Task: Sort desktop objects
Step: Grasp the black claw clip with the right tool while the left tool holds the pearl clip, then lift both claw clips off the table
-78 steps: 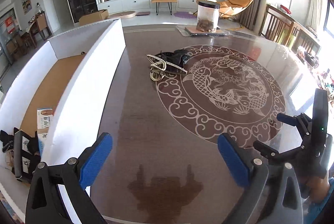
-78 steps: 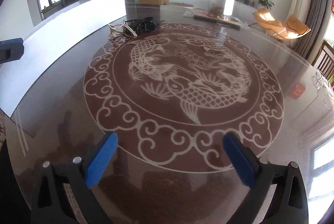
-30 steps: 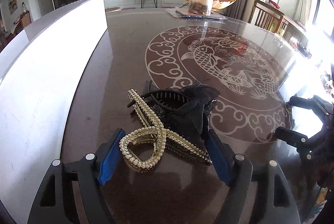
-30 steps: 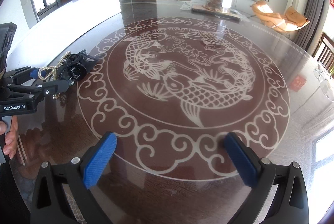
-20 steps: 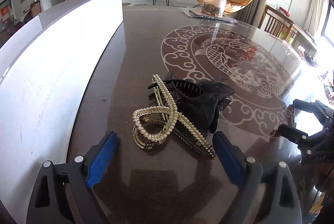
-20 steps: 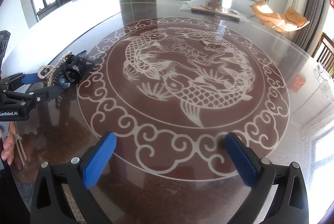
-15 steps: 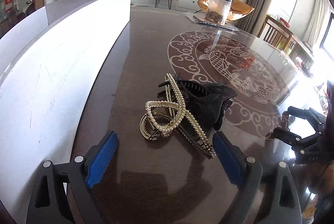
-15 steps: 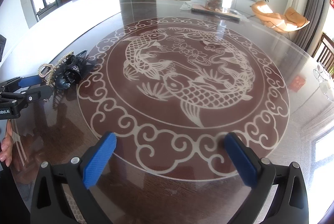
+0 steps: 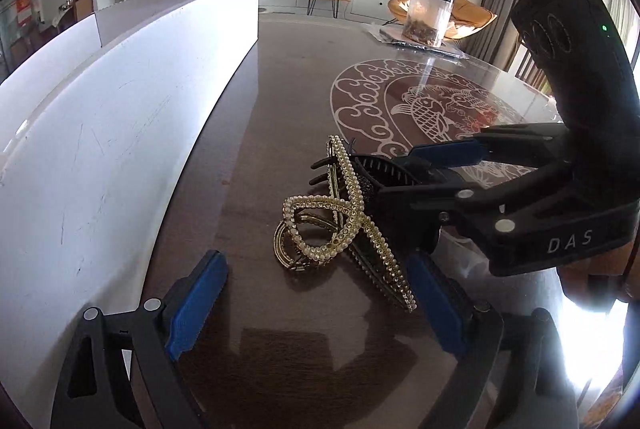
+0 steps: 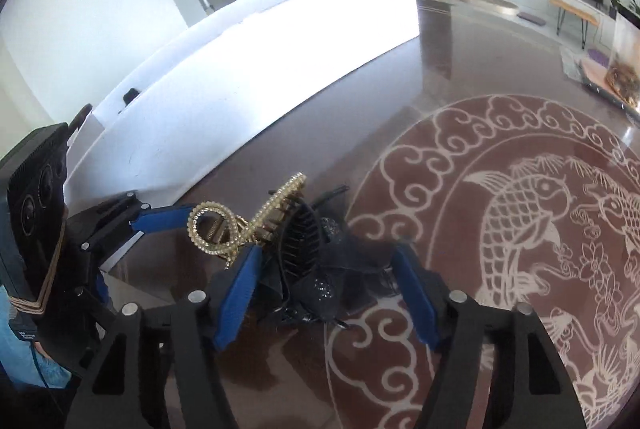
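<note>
A gold pearl-studded hair clip (image 9: 340, 221) lies on the dark table, tangled with a black claw clip (image 9: 380, 173). My left gripper (image 9: 316, 305) is open, its blue pads on either side of the near end of the gold clip. My right gripper (image 10: 328, 289) is open around the black claw clip (image 10: 316, 269), one pad on each side, not closed on it. The gold clip (image 10: 240, 225) lies just left of its left pad. The right gripper's body (image 9: 540, 189) fills the right of the left wrist view.
A long white box wall (image 9: 120, 133) runs along the left of the table; it also shows in the right wrist view (image 10: 260, 81). A clear jar (image 9: 428, 13) stands at the far side. The table top has a round fish pattern (image 10: 540, 249).
My right gripper has swung left across the table and now straddles the black claw clip. My left gripper stayed open near the gold clip, shifting only slightly.
</note>
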The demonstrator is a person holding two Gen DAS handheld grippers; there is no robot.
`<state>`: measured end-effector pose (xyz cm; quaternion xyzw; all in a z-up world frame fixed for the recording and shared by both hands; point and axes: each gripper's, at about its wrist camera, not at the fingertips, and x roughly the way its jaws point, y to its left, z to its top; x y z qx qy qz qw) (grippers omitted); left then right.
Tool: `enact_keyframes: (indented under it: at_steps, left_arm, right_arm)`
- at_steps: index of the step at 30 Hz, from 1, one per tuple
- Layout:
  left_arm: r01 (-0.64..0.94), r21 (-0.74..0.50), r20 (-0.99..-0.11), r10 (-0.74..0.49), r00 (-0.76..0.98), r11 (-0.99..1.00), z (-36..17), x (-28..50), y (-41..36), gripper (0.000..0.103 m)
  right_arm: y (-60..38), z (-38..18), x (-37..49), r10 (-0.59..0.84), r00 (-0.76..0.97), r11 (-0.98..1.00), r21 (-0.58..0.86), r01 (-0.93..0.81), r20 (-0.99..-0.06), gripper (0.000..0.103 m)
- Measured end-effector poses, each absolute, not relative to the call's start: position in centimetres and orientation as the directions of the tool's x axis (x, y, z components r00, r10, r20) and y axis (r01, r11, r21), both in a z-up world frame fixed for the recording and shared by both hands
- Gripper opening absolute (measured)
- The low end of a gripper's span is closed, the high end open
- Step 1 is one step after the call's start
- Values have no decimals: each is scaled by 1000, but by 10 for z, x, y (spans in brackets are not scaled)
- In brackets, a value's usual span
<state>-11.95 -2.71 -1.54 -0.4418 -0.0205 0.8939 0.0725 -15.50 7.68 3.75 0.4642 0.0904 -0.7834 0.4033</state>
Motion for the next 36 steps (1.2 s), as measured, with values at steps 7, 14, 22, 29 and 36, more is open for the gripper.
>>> enact_keyframes:
  at_steps: [7,14,22,29,36]
  left_arm:
    - [-93,-92,-789,130,-600,-991,-16,-120,-29,94]
    - [-133,35,-812,49,-581,-991,-20,-125,-7,97]
    - [-187,69,-830,48,-555,-980,-14,-160,11,96]
    - [-197,-24,-799,137,-585,-980,-13,-197,10,47]
    - [-189,20,-782,103,-614,-982,-13,-184,18,47]
  right_arm:
    - [79,28,-141,-351,-437,-761,-19,648,-828,56]
    - [118,25,-119,-337,-478,-815,-3,580,-811,57]
    - [122,42,-138,-396,-443,-767,25,641,-804,69]
    - [141,41,-138,-375,-475,-810,32,586,-796,38]
    - [230,39,-138,-252,-572,-960,126,251,-780,38]
